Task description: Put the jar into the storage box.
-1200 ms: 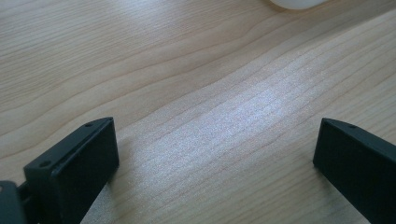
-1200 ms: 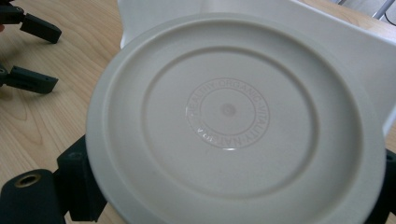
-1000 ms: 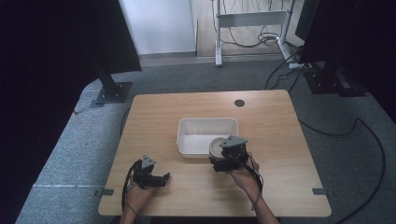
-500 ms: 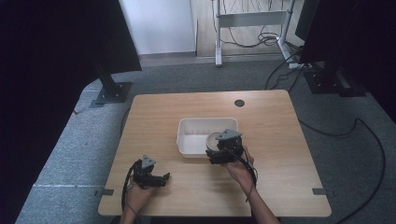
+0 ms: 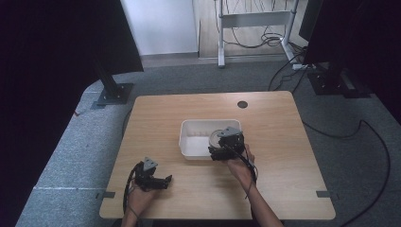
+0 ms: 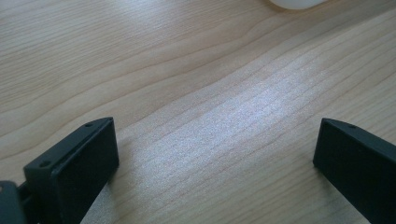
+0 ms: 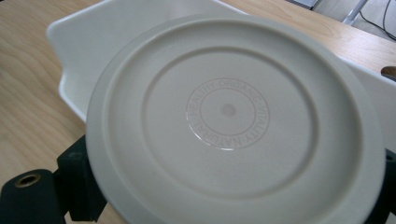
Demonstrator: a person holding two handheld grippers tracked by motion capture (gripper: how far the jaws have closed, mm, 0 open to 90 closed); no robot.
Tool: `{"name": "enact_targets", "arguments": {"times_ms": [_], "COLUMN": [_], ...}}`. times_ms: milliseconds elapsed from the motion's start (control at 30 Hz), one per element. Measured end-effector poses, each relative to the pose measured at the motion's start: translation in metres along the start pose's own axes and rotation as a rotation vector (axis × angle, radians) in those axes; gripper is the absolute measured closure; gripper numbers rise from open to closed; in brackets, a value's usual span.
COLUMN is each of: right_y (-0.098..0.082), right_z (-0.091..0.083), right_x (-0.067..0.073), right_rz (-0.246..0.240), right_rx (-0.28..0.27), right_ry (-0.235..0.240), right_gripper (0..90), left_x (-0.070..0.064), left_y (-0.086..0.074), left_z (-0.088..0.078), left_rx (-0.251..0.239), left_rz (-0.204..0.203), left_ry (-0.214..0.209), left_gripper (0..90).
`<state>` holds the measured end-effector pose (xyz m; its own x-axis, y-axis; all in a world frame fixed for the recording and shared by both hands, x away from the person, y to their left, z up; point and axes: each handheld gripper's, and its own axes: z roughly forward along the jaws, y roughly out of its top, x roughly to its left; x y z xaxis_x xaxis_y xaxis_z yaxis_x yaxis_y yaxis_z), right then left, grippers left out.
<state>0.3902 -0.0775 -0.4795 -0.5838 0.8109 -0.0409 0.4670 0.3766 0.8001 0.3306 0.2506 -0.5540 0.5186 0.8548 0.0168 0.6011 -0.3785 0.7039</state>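
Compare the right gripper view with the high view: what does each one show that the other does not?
The right gripper view alone shows the detail of the round white lid: raised rings and embossed lettering around its centre, with the black jaws at its two edges.

The high view alone shows the left gripper resting near the table's front edge, both forearms, the whole wooden table, the grey carpet and the cables behind.

Both show the lid held by the right gripper over the white tub, and the wood around it.
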Motion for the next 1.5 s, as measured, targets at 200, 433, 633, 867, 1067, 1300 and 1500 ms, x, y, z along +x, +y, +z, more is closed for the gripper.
{"name": "enact_targets", "arguments": {"times_ms": [200, 433, 633, 867, 1067, 1300, 1500], "right_y": [0.002, 0.001, -0.002, -0.006, -0.011, -0.012, -0.012], "right_z": [0.008, 0.019, 0.03, 0.04, 0.047, 0.049, 0.05], "right_x": [-0.002, -0.001, 0.0, 0.001, 0.0, -0.001, -0.004], "right_rz": [0.001, -0.003, -0.004, 0.005, 0.015, 0.028, 0.045], "right_rx": [0.009, 0.024, 0.044, 0.062, 0.077, 0.077, 0.085], "right_ry": [-0.023, -0.033, -0.051, -0.066, -0.07, -0.06, -0.032], "right_gripper": [9.1, 9.1, 9.1, 9.1, 9.1, 9.1, 9.0], "left_x": [0.0, 0.0, 0.0, 0.0, 0.0, 0.0, 0.0], "left_y": [0.0, 0.0, 0.0, 0.0, 0.0, 0.0, 0.0], "left_z": [0.0, 0.0, 0.0, 0.0, 0.0, 0.0, 0.0], "left_rx": [-0.001, 0.0, 0.0, 0.0, 0.0, 0.0, 0.0], "left_rz": [-0.002, -0.001, -0.001, 0.0, 0.0, 0.0, 0.0], "left_ry": [-0.001, -0.001, -0.001, -0.001, -0.001, -0.001, -0.001], "left_gripper": [0.0, 0.0, 0.0, 0.0, 0.0, 0.0, 0.0]}}
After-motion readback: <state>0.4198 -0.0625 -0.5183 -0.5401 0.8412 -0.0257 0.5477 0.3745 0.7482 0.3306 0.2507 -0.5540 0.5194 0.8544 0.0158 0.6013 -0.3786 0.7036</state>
